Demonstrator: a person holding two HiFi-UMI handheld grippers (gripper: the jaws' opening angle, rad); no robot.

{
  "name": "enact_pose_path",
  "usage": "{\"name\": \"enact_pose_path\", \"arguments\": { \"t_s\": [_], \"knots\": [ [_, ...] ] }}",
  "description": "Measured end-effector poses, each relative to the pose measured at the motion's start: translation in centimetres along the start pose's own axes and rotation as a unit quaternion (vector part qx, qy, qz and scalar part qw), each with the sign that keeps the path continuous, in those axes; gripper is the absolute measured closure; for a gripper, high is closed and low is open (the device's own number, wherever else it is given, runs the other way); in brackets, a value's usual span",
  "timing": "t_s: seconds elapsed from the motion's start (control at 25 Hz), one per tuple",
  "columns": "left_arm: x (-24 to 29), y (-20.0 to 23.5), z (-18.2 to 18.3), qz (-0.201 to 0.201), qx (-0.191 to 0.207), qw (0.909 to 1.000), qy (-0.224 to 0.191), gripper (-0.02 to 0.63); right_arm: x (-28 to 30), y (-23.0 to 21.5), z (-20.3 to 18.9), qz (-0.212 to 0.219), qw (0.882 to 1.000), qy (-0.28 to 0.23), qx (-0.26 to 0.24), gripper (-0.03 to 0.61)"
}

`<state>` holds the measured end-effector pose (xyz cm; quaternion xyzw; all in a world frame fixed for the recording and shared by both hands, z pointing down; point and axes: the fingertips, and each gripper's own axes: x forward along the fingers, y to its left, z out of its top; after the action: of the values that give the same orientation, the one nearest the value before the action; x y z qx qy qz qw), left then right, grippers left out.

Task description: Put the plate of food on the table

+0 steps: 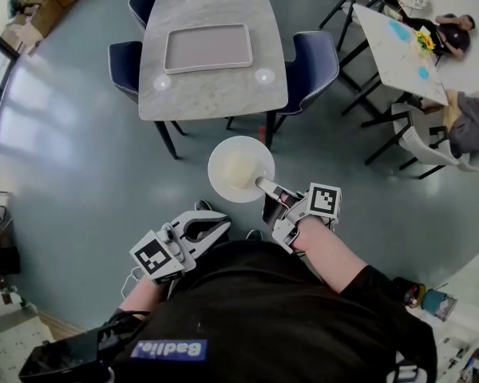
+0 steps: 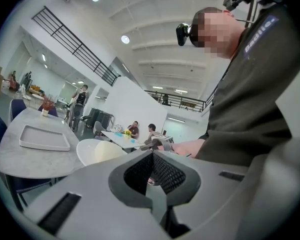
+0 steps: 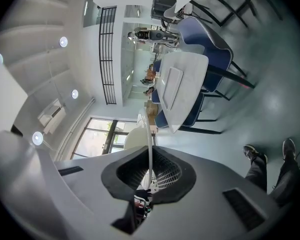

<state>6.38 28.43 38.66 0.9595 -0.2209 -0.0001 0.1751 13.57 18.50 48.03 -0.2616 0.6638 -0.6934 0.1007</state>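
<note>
A white plate [image 1: 239, 168] with a pale heap of food hangs over the floor, just short of the near end of the marble table [image 1: 215, 94]. My right gripper [image 1: 265, 186] is shut on the plate's near rim; in the right gripper view the rim [image 3: 149, 134] runs edge-on between the pads. My left gripper [image 1: 222, 227] stays close to my body at the lower left, shut with nothing in it, and its pads [image 2: 162, 171] meet. From it I see the plate [image 2: 97, 151] and the table [image 2: 15, 159].
An empty grey tray [image 1: 207, 48] lies on the table, with two round marks near the table's front edge. Dark blue chairs [image 1: 311, 70] stand on both sides. A second table [image 1: 399, 50] with seated people is at the upper right. Cardboard boxes [image 1: 52, 2] lie at the upper left.
</note>
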Motion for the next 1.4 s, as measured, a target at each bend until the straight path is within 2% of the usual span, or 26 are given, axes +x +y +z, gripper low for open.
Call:
{"name": "enact_pose_path", "arguments": {
  "t_s": [0.36,0.6,1.24,1.4],
  "knots": [
    [-1.1,6.5,2.3,-0.014,-0.002,0.9999,0.004,0.606,5.4,1.1,2.8,-0.003,1.000,-0.016,0.008,0.554],
    [-4.0,12.8,4.4,-0.026,-0.007,0.9996,0.002,0.606,11.7,2.4,4.2,-0.010,0.999,-0.033,0.017,0.554],
    [-6.1,14.6,4.8,-0.043,0.014,0.9990,0.003,0.606,13.6,3.6,4.9,-0.004,0.998,-0.068,0.004,0.554],
    [-6.8,15.0,6.1,-0.044,0.012,0.9990,0.005,0.606,14.4,5.0,5.2,-0.003,0.998,-0.070,0.005,0.554]
  ]
}}
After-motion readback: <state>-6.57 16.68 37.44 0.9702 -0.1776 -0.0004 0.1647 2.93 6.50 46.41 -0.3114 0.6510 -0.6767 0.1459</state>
